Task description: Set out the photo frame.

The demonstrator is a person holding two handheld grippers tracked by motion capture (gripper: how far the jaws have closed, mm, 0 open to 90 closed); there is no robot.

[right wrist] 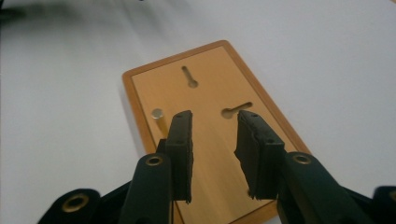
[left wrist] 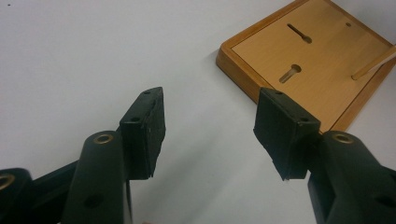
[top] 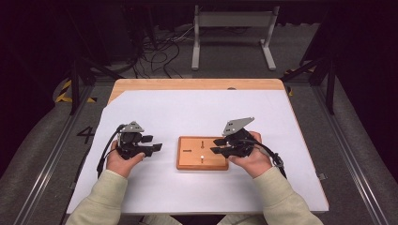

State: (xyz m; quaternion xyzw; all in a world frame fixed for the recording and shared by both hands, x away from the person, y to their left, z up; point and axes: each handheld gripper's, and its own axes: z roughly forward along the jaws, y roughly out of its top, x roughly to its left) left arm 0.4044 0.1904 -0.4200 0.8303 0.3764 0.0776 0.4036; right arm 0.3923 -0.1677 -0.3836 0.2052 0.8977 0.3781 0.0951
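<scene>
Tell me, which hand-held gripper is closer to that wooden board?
The right. The right hand-held gripper hangs over the wooden board's right part, jaws open above it. The left hand-held gripper sits off the board's left side over the white sheet, jaws open.

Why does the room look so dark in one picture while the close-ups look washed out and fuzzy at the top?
High view: light falls on the white table cover, the floor behind stays dim. Left gripper view: even light, soft shadows under the wooden board. Right gripper view: the far top edge is smeared and blurred, while the peg and the board stay sharp.
</scene>
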